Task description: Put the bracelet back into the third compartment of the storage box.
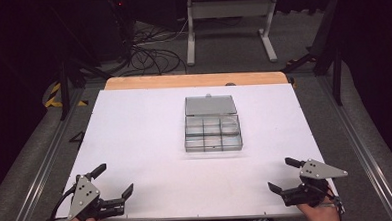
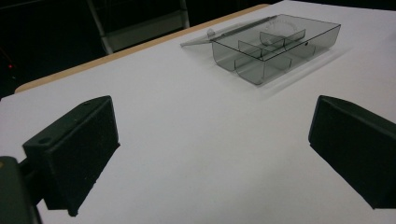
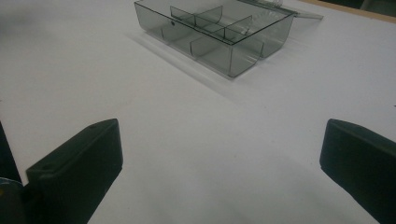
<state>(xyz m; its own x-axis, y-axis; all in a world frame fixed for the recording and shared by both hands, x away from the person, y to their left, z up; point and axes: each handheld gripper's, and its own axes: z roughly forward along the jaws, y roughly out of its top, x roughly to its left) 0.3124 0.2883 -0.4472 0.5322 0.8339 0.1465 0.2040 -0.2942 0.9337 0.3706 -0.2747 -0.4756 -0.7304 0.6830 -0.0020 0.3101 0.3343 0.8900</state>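
left gripper (image 1: 115, 180): jaws apart, near table (image 1: 135, 143) corner | right gripper (image 1: 285, 175): jaws apart | compartment box (image 1: 213, 131): lid open, mid-table

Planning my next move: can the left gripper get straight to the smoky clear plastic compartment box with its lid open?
Probably yes. The left gripper sits at the near left corner, jaws apart, and bare white tabletop lies between it and the smoky clear plastic compartment box. Nothing blocks the way.
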